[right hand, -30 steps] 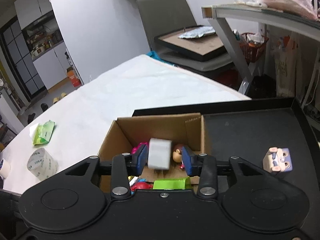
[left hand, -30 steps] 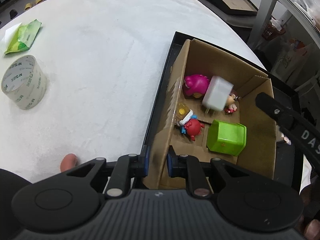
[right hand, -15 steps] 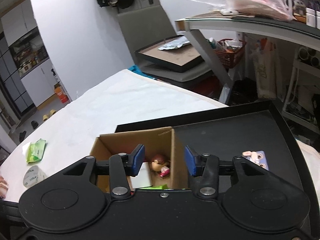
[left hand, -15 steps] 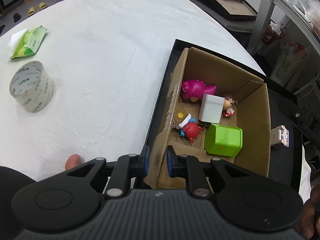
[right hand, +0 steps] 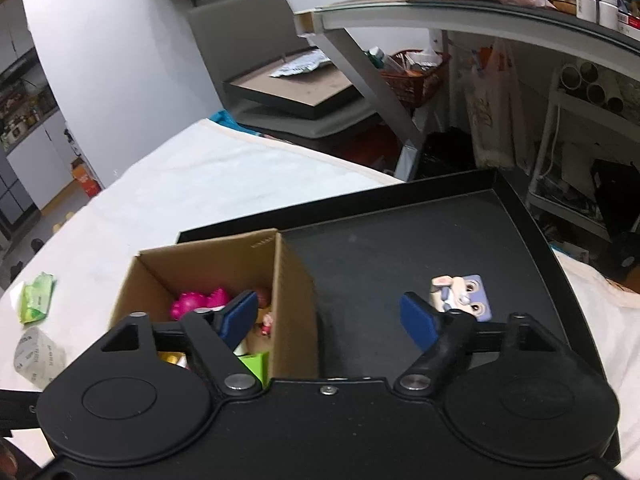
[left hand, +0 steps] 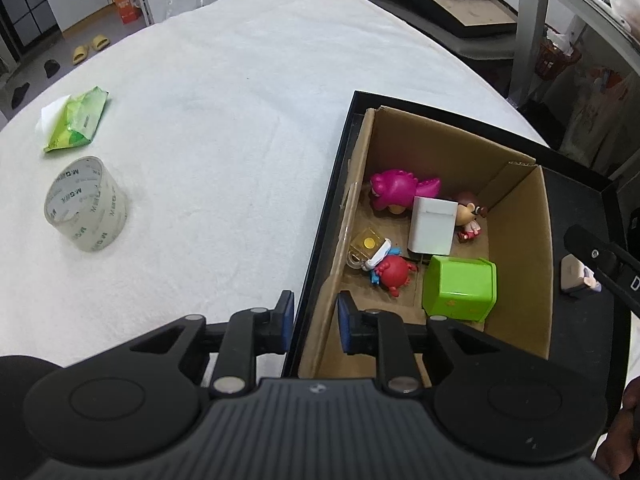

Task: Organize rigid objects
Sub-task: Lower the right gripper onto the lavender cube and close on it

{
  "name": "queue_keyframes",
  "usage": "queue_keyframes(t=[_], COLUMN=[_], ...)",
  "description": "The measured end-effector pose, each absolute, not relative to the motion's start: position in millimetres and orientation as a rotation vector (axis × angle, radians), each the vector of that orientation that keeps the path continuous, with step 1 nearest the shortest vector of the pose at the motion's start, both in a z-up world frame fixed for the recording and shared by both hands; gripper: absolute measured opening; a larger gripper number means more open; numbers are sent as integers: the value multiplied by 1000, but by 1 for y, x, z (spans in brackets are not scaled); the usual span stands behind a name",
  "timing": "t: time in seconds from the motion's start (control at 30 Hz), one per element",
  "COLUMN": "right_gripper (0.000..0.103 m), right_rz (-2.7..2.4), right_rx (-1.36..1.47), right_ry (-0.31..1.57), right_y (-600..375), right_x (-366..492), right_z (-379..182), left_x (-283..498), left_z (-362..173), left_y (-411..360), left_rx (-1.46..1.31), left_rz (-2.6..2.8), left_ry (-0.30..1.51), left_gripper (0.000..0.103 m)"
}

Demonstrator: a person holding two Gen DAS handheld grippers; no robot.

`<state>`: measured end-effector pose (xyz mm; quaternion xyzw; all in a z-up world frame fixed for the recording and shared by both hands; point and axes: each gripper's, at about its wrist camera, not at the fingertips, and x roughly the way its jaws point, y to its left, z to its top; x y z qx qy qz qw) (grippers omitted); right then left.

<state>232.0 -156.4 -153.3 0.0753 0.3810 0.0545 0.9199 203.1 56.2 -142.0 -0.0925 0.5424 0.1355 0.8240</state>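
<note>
A cardboard box [left hand: 516, 240] stands in the left of a black tray [right hand: 400, 248]. Inside it lie a white block [left hand: 434, 226], a pink dinosaur [left hand: 394, 192], a red figure [left hand: 394, 270], a green cube [left hand: 460, 290] and a small brown-haired doll [left hand: 468, 216]. My left gripper [left hand: 316, 322] is shut on the box's left wall, one finger inside and one outside. My right gripper [right hand: 328, 320] is open wide and empty above the tray, just right of the box. A small bunny figure [right hand: 462, 296] lies on the tray by its right finger.
On the white table left of the tray are a roll of clear tape [left hand: 86, 204] and a green packet [left hand: 76, 120]. A glass-topped desk [right hand: 460, 16] and shelving stand beyond the table's far right edge.
The white block left my right gripper and came to rest upright in the box. The right gripper opened wider and swung right, toward the bunny figure. The left gripper kept its hold.
</note>
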Motion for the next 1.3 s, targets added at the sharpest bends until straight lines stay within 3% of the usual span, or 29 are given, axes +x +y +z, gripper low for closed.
queue_keyframes(t=[0.23,0.83,1.03,1.1,1.17,1.3], right_gripper=[89,90,90,83,48,44], right_rz=[70,-92,-124,-127,-123,-97], right_rx=[142,150,122,95,76,99], right_ry=[818,891,909,906,919,932], right_y=[-165,-200,-204,-204,-206,-210], right_x=[236,266,279,282,285,281], right_z=[-163,-200,-212,-217,-220,-220], left_x=[210,235,242,244,243,239], left_z=[-149,-165,-162,-162,-163,-161], left_y=[53,31,22,21,19,21], left_rx=[-172,-97,-47,-33,-15,-16], left_rz=[320,388,382,362,346,350], left_ry=[1173,1237,1243,1254,1259,1258], left_gripper=[22,23,28,31,32,32])
